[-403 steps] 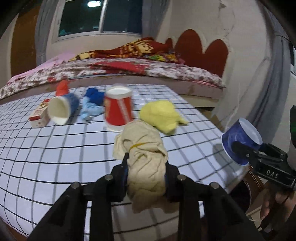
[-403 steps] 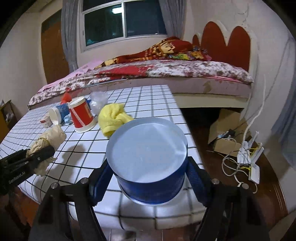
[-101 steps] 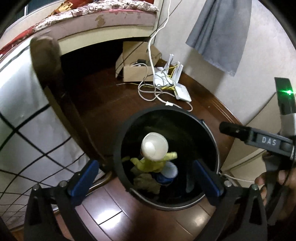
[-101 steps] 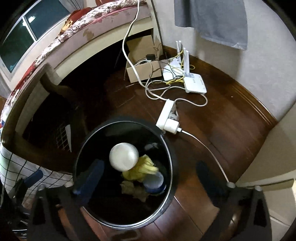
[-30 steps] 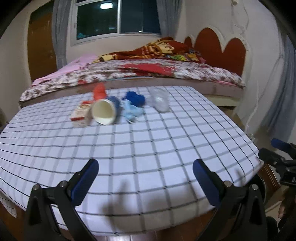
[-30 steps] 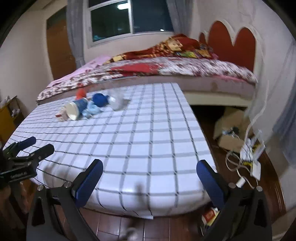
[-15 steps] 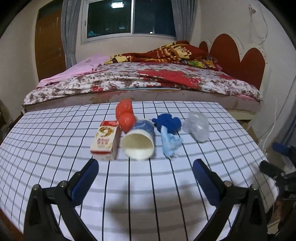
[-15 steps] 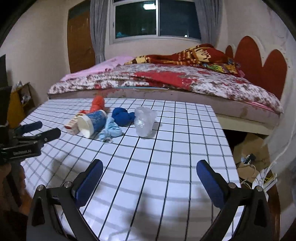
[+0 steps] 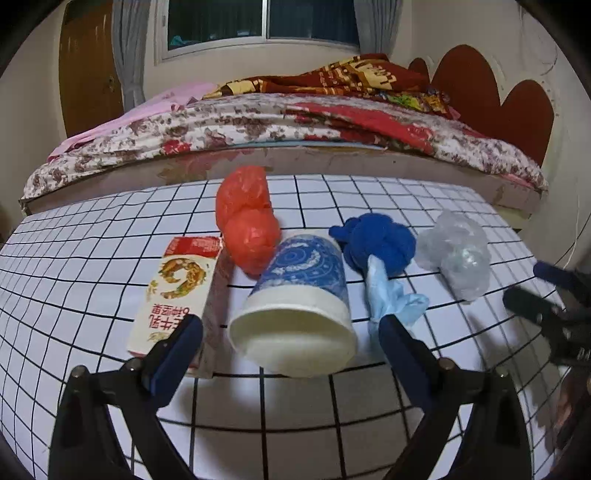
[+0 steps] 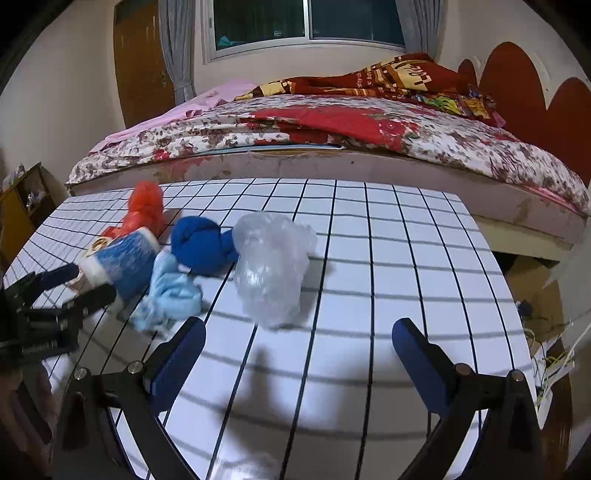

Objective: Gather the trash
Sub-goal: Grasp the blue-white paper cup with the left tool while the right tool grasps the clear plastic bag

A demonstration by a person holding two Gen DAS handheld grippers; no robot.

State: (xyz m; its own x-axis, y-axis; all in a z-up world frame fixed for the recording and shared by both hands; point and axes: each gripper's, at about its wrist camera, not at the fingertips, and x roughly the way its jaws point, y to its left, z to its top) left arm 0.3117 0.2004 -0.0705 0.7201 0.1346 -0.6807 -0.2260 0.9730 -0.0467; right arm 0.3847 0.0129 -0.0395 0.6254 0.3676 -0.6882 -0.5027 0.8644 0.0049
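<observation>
A blue-patterned paper cup (image 9: 295, 306) lies on its side on the checked tablecloth (image 9: 332, 406), its mouth facing me. My left gripper (image 9: 290, 332) straddles the cup's mouth. Its jaws are closing, with a small gap still on each side. Beside the cup lie a red-and-white carton (image 9: 173, 291), a red plastic bag (image 9: 247, 221), a knotted dark blue cloth (image 9: 376, 247) and a light blue glove (image 9: 391, 299). My right gripper (image 10: 299, 328) is open just short of a crumpled clear plastic bag (image 10: 273, 273), with nothing between its fingers.
A bed (image 10: 332, 140) with a floral cover runs along the table's far edge, under a window (image 10: 306, 22). A cardboard box (image 10: 532, 280) and cables lie on the floor at the right. A yellow shelf (image 10: 22, 199) stands at the left.
Both grippers have moved forward over the table, up to the trash. The left jaws have narrowed a little around the cup's mouth. The right jaws stay wide.
</observation>
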